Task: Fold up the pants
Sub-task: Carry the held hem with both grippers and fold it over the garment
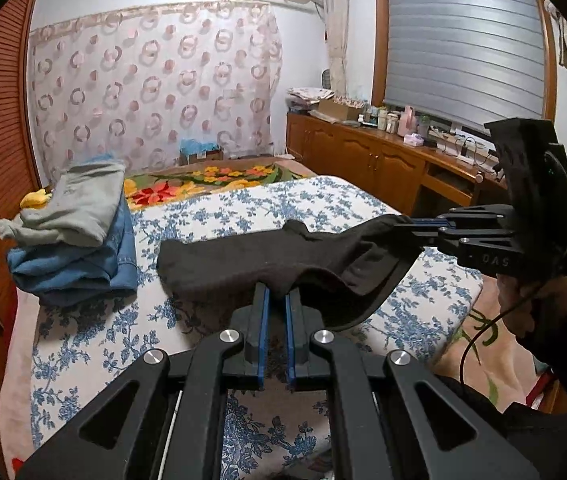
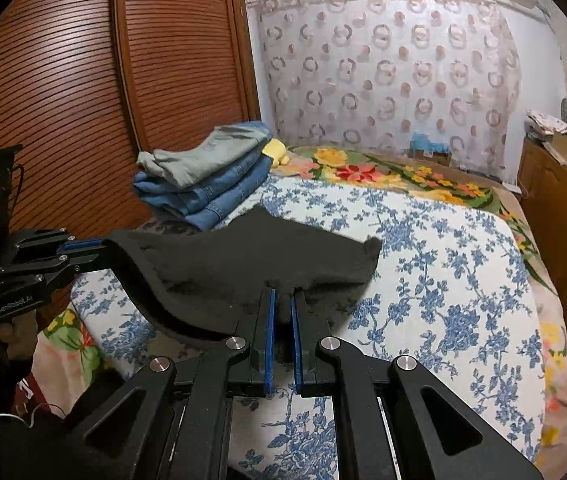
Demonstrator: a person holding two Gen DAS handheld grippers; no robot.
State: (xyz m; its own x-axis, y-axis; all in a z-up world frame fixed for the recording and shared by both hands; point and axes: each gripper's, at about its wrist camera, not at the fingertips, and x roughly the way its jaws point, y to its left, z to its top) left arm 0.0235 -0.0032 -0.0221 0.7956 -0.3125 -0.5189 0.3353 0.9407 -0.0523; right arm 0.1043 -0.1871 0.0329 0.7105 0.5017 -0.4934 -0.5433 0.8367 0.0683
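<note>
Left hand-held gripper (image 1: 276,294): blue-padded fingers were nearly closed, pinching the near edge of the black pants (image 1: 267,258).
Right hand-held gripper (image 2: 282,300): narrowly parted in the same way, with a bunch of the same dark cloth clamped between its pads.
Pants' position: they were held up a little above the bed (image 2: 443,264), stretched between the two grips; the far edge drooped toward the bedspread, though I cannot tell whether it touched.
Handling judgement: the garment looked light and limp, sagging in a curve between the grips, so it should drape rather than hold a crease; it seemed not slippery and not fragile.
Where to hold: the edge corners, well apart, would probably keep the cloth taut enough to lay flat.
Fabric: matte, slightly fuzzy black knit with a thick rolled hem along the hanging edge.
Bed cover: white cloth printed with blue flowers, smooth and flat.
Folded stack (image 1: 79,236): a grey piece on top of blue denim, soft-edged, lying near the far left corner of the bed, well apart from the pants.
Wardrobe (image 2: 63,92): ribbed reddish wood doors beside the bed.
</note>
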